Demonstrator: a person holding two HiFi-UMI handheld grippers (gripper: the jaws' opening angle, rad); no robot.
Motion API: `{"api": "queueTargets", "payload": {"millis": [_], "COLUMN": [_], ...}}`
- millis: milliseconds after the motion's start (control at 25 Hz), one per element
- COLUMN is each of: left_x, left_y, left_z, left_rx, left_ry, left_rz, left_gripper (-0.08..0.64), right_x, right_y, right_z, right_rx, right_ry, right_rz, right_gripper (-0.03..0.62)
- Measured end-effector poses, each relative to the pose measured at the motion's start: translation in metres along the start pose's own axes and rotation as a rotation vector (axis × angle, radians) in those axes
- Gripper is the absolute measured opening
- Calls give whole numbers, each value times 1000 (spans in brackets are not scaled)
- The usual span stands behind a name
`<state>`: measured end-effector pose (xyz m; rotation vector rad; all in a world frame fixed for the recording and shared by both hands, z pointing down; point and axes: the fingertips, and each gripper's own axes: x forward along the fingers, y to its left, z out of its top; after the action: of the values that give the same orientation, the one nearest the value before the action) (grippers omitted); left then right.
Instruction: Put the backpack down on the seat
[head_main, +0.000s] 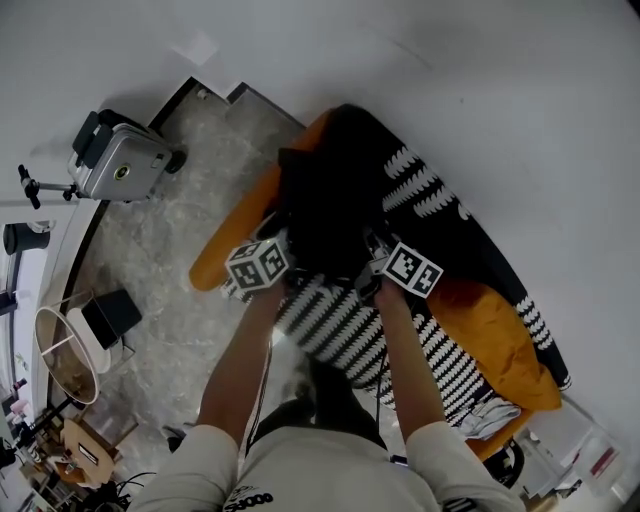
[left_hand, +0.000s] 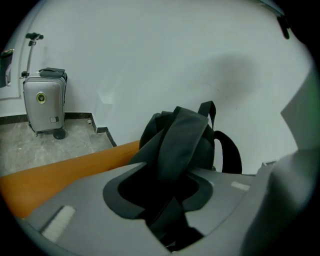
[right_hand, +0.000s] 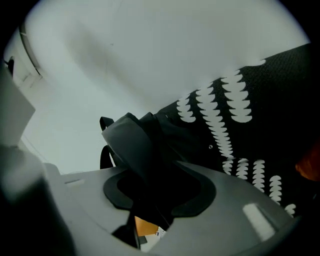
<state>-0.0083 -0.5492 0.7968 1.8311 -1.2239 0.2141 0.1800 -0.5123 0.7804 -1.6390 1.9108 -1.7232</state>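
Note:
A black backpack (head_main: 335, 190) rests upright on the orange sofa seat (head_main: 228, 248), against the white wall. A black throw with white marks (head_main: 440, 195) covers much of the seat. My left gripper (head_main: 287, 260) and right gripper (head_main: 370, 268) are at the pack's near side. In the left gripper view a grey-black shoulder strap (left_hand: 182, 140) runs down through the left gripper (left_hand: 167, 197), whose jaws stand loosely apart around it. In the right gripper view the other strap (right_hand: 132, 145) passes through the right gripper (right_hand: 152, 197), with the orange seat showing in the gap beside it.
A silver hard-shell suitcase (head_main: 120, 160) stands on the marble floor at the left, also seen as a suitcase (left_hand: 44, 102) by the wall. A white lampshade (head_main: 62, 352) and a small black box (head_main: 115, 315) sit on the floor nearer me. White cloth (head_main: 490, 415) lies on the sofa's right end.

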Motion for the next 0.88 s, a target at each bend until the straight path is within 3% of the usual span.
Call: {"api": "queueTargets", "payload": {"millis": [280, 480, 760, 880], "left_x": [6, -13, -71, -103], "left_y": [-1, 4, 10, 6], "left_z": [-11, -23, -30, -35], "left_rx": [94, 105, 67, 124], "left_ry": [26, 45, 8, 3], "left_rz": [3, 1, -12, -22], "left_gripper": [274, 360, 364, 356], "right_x": [14, -2, -53, -86], "right_y": [8, 12, 21, 26], "right_z": [-21, -31, -50, -56], "right_rx": [-196, -365, -409, -419], "right_ry": [59, 64, 38, 2], "right_rz": [10, -28, -96, -136], "right_gripper": [236, 338, 368, 371]}}
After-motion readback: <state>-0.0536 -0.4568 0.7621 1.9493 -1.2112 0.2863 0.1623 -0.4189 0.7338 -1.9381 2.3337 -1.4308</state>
